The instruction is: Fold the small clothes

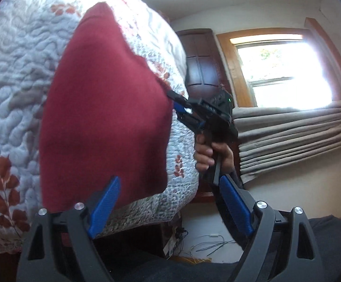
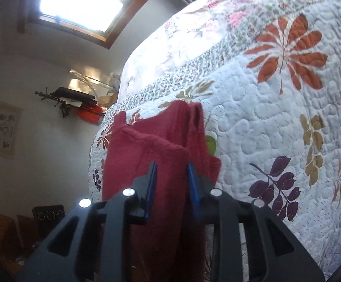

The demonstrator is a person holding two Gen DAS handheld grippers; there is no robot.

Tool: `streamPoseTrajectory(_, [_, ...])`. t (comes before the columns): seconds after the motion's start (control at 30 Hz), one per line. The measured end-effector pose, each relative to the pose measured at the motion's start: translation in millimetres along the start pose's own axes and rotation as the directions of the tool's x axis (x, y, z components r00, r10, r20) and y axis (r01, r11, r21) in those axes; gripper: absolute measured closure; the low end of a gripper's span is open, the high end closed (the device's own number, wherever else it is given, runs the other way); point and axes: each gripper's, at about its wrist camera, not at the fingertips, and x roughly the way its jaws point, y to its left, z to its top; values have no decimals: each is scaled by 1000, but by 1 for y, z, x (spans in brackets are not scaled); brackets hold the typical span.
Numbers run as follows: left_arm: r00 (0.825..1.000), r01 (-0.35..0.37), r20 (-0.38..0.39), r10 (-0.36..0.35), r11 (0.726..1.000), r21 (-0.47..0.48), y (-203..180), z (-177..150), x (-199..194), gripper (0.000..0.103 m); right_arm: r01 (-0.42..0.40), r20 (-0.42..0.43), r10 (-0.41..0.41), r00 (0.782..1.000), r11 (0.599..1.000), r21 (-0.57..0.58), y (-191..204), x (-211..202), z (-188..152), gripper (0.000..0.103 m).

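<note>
A dark red knit garment (image 1: 104,122) is lifted off the floral quilted bed (image 1: 13,75). In the left wrist view my right gripper (image 1: 174,99), held by a hand (image 1: 208,155), pinches the garment's right edge. The right wrist view shows its blue pads (image 2: 152,188) close together with bunched red cloth (image 2: 151,145) between them; the cloth hangs down past the jaws. My left gripper (image 1: 170,202) is wide open just below the garment's lower edge, with nothing between its blue pads (image 1: 107,206).
The bed's edge (image 1: 182,188) drops to a floor with loose cables (image 1: 208,246). A bright window (image 1: 283,70), grey curtain (image 1: 295,131) and dark wooden cabinet (image 1: 201,61) stand behind. A wall shelf (image 2: 74,101) holds dark items.
</note>
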Motion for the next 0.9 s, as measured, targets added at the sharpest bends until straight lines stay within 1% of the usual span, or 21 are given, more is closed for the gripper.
streamPoseTrajectory(0.03, [1000, 21, 12, -21, 1000, 2, 1, 7, -2, 14, -7, 14, 8, 1000, 1000, -21, 9, -5, -5, 72])
streamPoseTrajectory(0.07, [999, 40, 22, -40, 999, 4, 2, 14, -2, 14, -37, 12, 37, 999, 999, -38, 19, -8, -12, 72])
streamPoseTrajectory(0.1, [998, 56, 26, -56, 998, 2, 5, 20, 2, 13, -84, -18, 83, 996, 995, -51, 28, -5, -22, 71])
streamPoseTrajectory(0.13, [998, 63, 31, -63, 998, -10, 11, 27, 6, 13, -115, -62, 111, 992, 991, -62, 36, 1, -32, 71])
streamPoseTrajectory(0.2, [993, 114, 27, -112, 992, -54, 27, 40, 17, 13, -150, -147, 139, 979, 987, -63, 40, 22, -52, 71])
streamPoseTrajectory(0.23, [992, 128, 19, -127, 988, -87, 38, 44, 23, 13, -148, -180, 136, 974, 988, -51, 35, 33, -59, 77])
streamPoseTrajectory(0.27, [991, 132, 11, -132, 984, -120, 50, 47, 29, 13, -123, -190, 112, 975, 991, -47, 28, 41, -63, 97])
streamPoseTrajectory(0.3, [991, 131, 3, -132, 981, -146, 62, 49, 35, 13, -80, -188, 70, 980, 996, -48, 15, 48, -64, 103])
streamPoseTrajectory(0.37, [989, 143, -4, -146, 972, -185, 76, 49, 43, 16, -86, -186, 85, 979, 996, 2, -4, 49, -63, 103])
streamPoseTrajectory(0.4, [990, 140, -7, -144, 972, -189, 77, 49, 44, 18, -83, -187, 85, 979, 996, 18, -6, 47, -62, 103])
streamPoseTrajectory(0.47, [990, 135, -8, -139, 975, -177, 67, 49, 40, 17, -47, -173, 39, 984, 998, -43, 11, 33, -62, 103])
streamPoseTrajectory(0.53, [986, 166, 6, -167, 975, -148, 53, 44, 28, 14, -73, -156, 62, 986, 995, -62, 30, 16, -65, 93])
streamPoseTrajectory(0.57, [983, 183, 10, -184, 974, -132, 47, 39, 21, 13, -95, -154, 82, 985, 993, -77, 37, 13, -67, 91])
streamPoseTrajectory(0.6, [983, 184, 12, -184, 977, -111, 43, 34, 13, 11, -112, -164, 96, 982, 990, -89, 44, 10, -72, 90])
streamPoseTrajectory(0.67, [989, 146, 12, -146, 985, -91, 43, 20, 5, 8, -129, -207, 110, 972, 989, -79, 47, 14, -87, 85])
streamPoseTrajectory(0.7, [991, 133, 4, -133, 986, -102, 45, 15, 4, 8, -120, -227, 100, 969, 990, -76, 45, 17, -94, 85])
streamPoseTrajectory(0.73, [993, 116, -10, -118, 985, -125, 52, 11, 6, 8, -80, -240, 60, 969, 994, -73, 38, 22, -100, 85])
streamPoseTrajectory(0.77, [995, 88, -28, -93, 985, -148, 62, 6, 12, 8, -44, -248, 28, 968, 997, -63, 29, 28, -104, 91])
streamPoseTrajectory(0.8, [996, 78, -35, -84, 984, -157, 67, 3, 15, 8, -17, -258, 8, 966, 999, -33, 15, 33, -107, 99])
streamPoseTrajectory(0.83, [996, 79, -37, -86, 983, -165, 70, 2, 19, 8, 11, -262, -13, 965, 1000, -10, 5, 35, -109, 103])
streamPoseTrajectory(0.9, [996, 79, -36, -87, 982, -174, 68, 2, 24, 7, 28, -247, -29, 969, 1000, -7, 2, 29, -110, 103])
